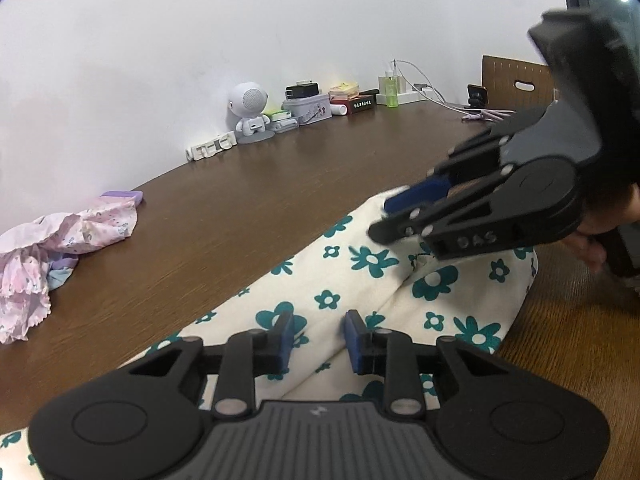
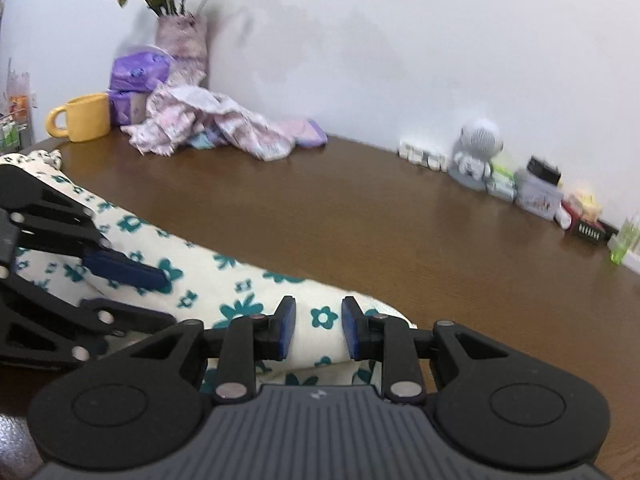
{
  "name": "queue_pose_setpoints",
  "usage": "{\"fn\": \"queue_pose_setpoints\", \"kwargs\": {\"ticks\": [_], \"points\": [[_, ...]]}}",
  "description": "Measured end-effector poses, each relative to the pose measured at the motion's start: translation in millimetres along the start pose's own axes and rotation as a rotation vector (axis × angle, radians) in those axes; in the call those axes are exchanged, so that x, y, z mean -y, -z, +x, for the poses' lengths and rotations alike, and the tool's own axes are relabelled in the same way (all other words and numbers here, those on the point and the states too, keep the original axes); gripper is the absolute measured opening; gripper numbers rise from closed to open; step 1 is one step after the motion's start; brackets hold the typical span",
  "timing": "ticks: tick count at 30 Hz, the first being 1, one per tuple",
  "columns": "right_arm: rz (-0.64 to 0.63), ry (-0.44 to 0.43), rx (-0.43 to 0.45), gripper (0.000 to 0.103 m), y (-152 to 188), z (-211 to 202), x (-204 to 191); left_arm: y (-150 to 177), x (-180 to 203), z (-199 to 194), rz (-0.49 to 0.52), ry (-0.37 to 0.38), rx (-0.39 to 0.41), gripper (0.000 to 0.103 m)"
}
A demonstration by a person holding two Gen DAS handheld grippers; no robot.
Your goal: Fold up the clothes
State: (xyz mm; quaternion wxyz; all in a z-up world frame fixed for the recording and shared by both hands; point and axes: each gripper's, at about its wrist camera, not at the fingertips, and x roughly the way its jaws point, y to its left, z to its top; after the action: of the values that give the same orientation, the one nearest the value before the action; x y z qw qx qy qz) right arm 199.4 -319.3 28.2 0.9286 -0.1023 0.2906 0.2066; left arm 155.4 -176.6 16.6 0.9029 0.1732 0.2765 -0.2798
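Note:
A cream garment with teal flowers [image 1: 360, 280] [image 2: 224, 280] lies folded into a long strip on the brown table [image 1: 240, 200] [image 2: 400, 220]. My left gripper [image 1: 320, 344] hovers low over the strip's middle, open, with a ridge of the cloth showing between its blue pads. My right gripper [image 2: 319, 328] is open too, over the strip's rounded end. In the left wrist view the right gripper [image 1: 379, 220] reaches in from the right over the cloth's far corner. The left gripper [image 2: 168, 298] enters the right wrist view from the left, its jaws apart above the fabric.
A crumpled pink floral garment [image 1: 60, 240] [image 2: 224, 124] lies by the wall, near a yellow mug [image 2: 86, 118] and a vase of flowers [image 2: 182, 40]. A white robot figure [image 1: 250, 110] [image 2: 478, 148], tins and bottles line the wall. A wooden chair back [image 1: 516, 80] stands behind.

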Motion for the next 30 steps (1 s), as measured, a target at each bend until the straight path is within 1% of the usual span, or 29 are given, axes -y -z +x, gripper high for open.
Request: {"fn": "queue_pose_setpoints", "kwargs": {"ticks": [5, 7, 8, 9, 16, 18, 23, 24, 25, 26, 30], "points": [[0.061, -0.005, -0.019, 0.024, 2.3, 9.7, 11.8, 1.9, -0.9, -0.7, -0.001, 0.0, 0.011, 0.027], [0.085, -0.006, -0.027, 0.024, 3.2, 13.6, 16.5, 2.8, -1.9, -1.3, -0.01, 0.002, 0.014, 0.028], [0.106, -0.01, -0.03, 0.025, 4.0, 14.6, 19.7, 3.1, -2.4, -1.5, -0.015, 0.004, 0.014, 0.03], [0.141, -0.018, -0.032, 0.025, 5.2, 14.1, 24.1, 3.2, -2.8, -1.7, -0.018, 0.005, 0.015, 0.031], [0.383, -0.075, -0.046, 0.027, 13.5, 11.0, 55.1, 4.0, -4.0, -2.3, -0.033, 0.012, 0.015, 0.033], [0.452, -0.091, -0.05, 0.028, 15.8, 10.1, 63.9, 4.1, -3.7, -2.4, -0.035, 0.015, 0.014, 0.037], [0.625, -0.132, -0.061, 0.028, 21.7, 7.9, 86.0, 4.2, -3.1, -3.2, -0.042, 0.016, 0.013, 0.037], [0.646, -0.137, -0.059, 0.026, 22.0, 8.1, 88.9, 4.1, -3.6, -3.3, -0.047, 0.017, 0.013, 0.037], [0.647, -0.136, -0.051, 0.014, 21.0, 9.2, 89.3, 4.0, -4.0, -3.5, -0.051, 0.019, 0.013, 0.037], [0.648, -0.135, -0.044, 0.008, 19.9, 10.3, 89.7, 4.0, -4.5, -3.7, -0.056, 0.02, 0.014, 0.037], [0.653, -0.13, -0.015, 0.003, 15.8, 14.6, 91.5, 2.6, -5.2, -5.7, -0.073, 0.01, 0.028, 0.037]]}}
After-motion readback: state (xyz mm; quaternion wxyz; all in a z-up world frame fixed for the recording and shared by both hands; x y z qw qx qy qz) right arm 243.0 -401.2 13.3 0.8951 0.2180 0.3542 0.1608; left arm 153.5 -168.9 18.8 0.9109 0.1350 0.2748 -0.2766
